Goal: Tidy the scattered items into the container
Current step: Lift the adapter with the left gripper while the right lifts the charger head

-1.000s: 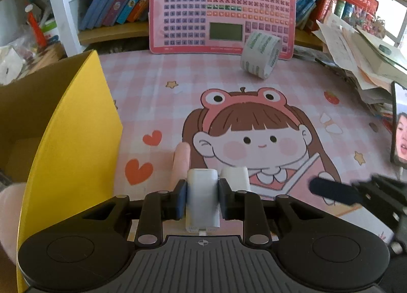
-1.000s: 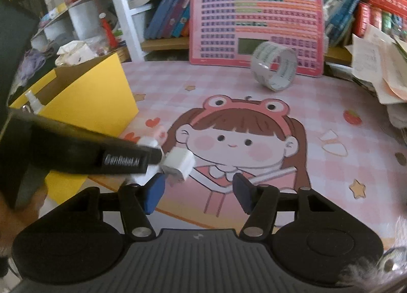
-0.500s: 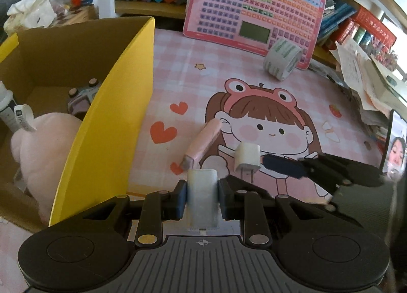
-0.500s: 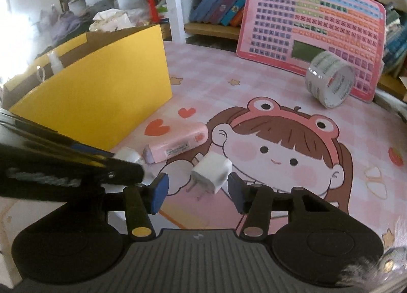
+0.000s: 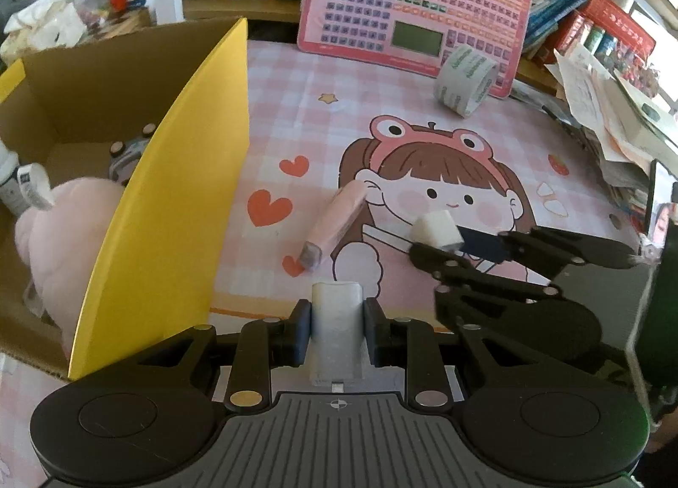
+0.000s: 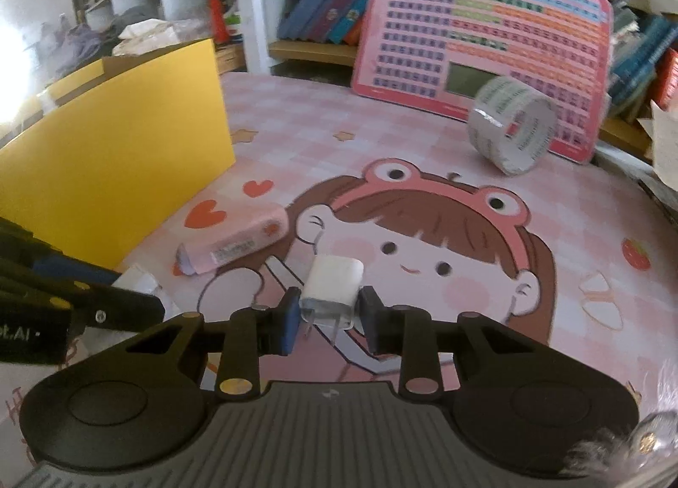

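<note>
right fingers (image 6: 326, 320) closing on the white charger plug (image 6: 332, 291), pads at both its sides; tool pitched down toward the bench (image 6: 423, 157). plug prongs point back toward the camera, body away. left fingers (image 5: 337, 333) clenched on a white block (image 5: 337, 329), long axis running forward between the pads, pitched down beside the yellow box (image 5: 169, 212). pink tube (image 5: 337, 218) lies flat on the bench, diagonal, near the box.

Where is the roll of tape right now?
The roll of tape stands on its edge at the far right of the pink mat, just in front of the pink keyboard toy leaning against the bookshelf.
</note>
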Available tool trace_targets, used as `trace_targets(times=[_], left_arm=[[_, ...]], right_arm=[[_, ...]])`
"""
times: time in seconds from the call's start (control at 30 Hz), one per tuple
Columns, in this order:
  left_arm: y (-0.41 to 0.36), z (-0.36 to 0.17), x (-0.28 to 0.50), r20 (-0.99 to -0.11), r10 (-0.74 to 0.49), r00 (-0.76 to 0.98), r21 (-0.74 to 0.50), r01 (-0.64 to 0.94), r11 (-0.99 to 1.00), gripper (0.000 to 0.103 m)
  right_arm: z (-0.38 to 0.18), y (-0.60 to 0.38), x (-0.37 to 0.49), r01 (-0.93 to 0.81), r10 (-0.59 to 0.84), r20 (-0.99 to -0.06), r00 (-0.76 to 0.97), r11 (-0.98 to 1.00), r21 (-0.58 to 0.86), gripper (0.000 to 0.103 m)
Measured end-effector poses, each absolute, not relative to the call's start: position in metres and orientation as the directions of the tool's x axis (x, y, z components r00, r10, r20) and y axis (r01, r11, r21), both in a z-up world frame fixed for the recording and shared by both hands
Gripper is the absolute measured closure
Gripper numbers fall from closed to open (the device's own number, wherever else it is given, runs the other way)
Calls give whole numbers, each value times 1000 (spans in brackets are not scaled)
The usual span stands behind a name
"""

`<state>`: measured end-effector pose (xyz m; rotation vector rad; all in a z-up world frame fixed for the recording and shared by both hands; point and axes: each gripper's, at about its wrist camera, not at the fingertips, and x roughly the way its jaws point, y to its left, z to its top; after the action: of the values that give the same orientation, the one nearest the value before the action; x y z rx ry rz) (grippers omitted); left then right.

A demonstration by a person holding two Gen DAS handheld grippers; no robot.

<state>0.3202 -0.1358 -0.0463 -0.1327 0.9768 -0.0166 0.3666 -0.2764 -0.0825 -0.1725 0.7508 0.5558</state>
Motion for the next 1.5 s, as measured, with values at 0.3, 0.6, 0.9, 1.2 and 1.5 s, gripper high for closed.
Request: trace_targets(times=[0.3,0.6,0.9,1.2,1.5], left_arm=[[-143,-63,325,-854,-61,517,-80,-13,997,77],[-145,-64,317,-857,-77,510,-104,-25,994,78],[-141,-50,300,-836,-154,527,-173,14,985,78],[-133,-36,268,-815,-252,522,-248,79,966,78],[-119,-36,238,-798,-317,512,-291,133,947,78]], right_arm=[[-76,-286,353,-473,382,-708,594,878,76,75],[-74,-289,348,-441,369,-718,590,892,95,75],[-64,-300,325,-377,388,-763,517,904,204,75],[-52,-305,283,-317,395,-769,503,912,260,75],[-41,-298,244,-271,335,-769,544,938,217,76]])
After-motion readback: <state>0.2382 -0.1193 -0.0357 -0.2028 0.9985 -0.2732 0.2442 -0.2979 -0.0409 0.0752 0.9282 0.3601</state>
